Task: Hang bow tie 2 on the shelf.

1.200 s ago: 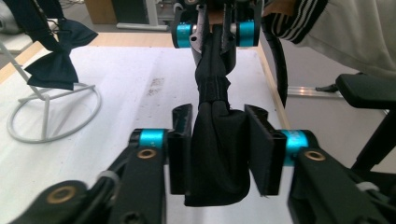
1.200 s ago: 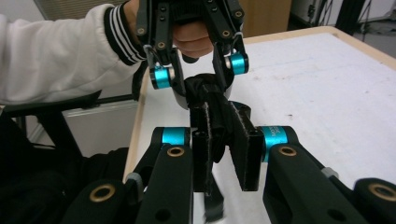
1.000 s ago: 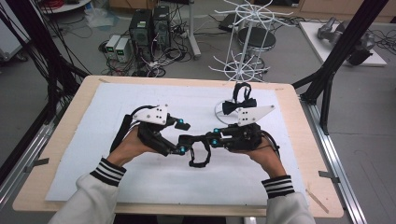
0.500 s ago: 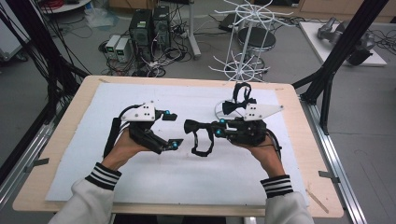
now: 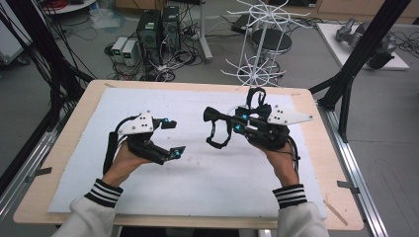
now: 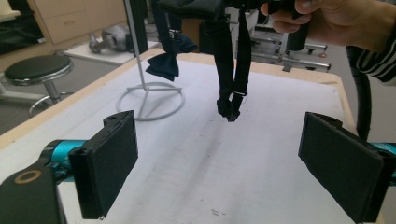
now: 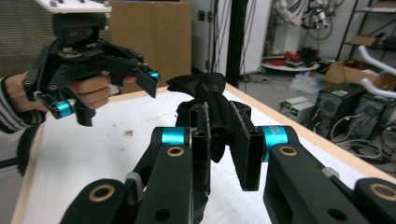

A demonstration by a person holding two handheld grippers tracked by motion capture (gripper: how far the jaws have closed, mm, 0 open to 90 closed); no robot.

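Right gripper (image 7: 219, 140): jaws closed on a black bow tie (image 7: 205, 91), held above the white mat (image 5: 197, 187); its strap (image 5: 217, 136) hangs in a loop clear of the mat. The clamped part is hidden between the pads. Left gripper (image 5: 170, 138): jaws wide apart, holding nothing, left of the bow tie and apart from it. Second bow tie (image 6: 166, 65) beside the white wire stand (image 6: 149, 100), behind the right gripper; its hanging point is cut off.

Wooden table (image 5: 64, 148), white sheet (image 5: 207, 173), wire stand (image 6: 149, 100)
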